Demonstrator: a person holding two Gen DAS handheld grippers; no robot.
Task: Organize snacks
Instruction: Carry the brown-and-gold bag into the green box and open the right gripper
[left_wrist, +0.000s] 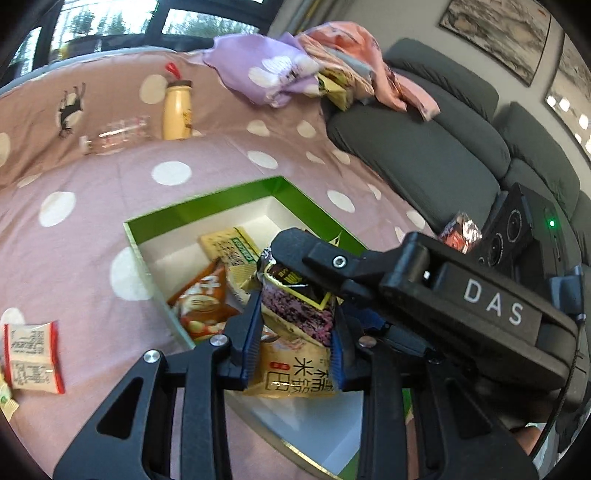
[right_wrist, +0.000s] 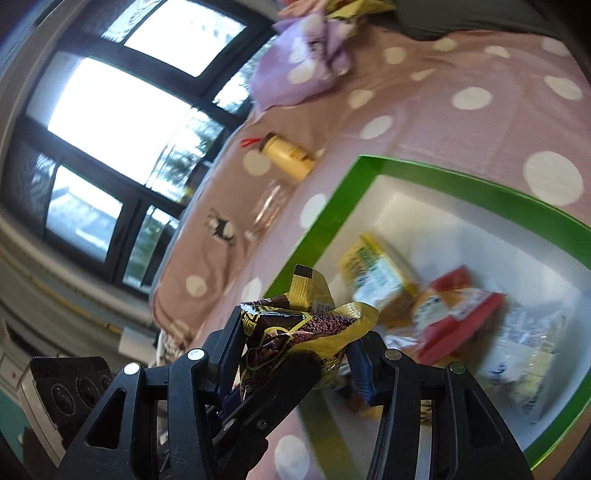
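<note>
A green-rimmed white box (left_wrist: 207, 201) lies on the pink dotted bedspread and holds several snack packets. My left gripper (left_wrist: 295, 325) hangs over the box with its fingers either side of a dark purple and gold snack packet (left_wrist: 295, 310). My right gripper (right_wrist: 295, 350) is shut on that same packet (right_wrist: 295, 325); its body (left_wrist: 424, 291) crosses the left wrist view. In the right wrist view the box (right_wrist: 332, 206) lies to the right with an orange packet (right_wrist: 454, 306) inside. Another orange packet (left_wrist: 203, 299) shows in the left wrist view.
A loose white and red packet (left_wrist: 31, 356) lies on the bedspread at left. A yellow bottle (left_wrist: 178, 110) and a clear bottle (left_wrist: 118, 134) lie farther off. Purple and pink cloths (left_wrist: 273, 70) are heaped by a grey sofa (left_wrist: 424, 147).
</note>
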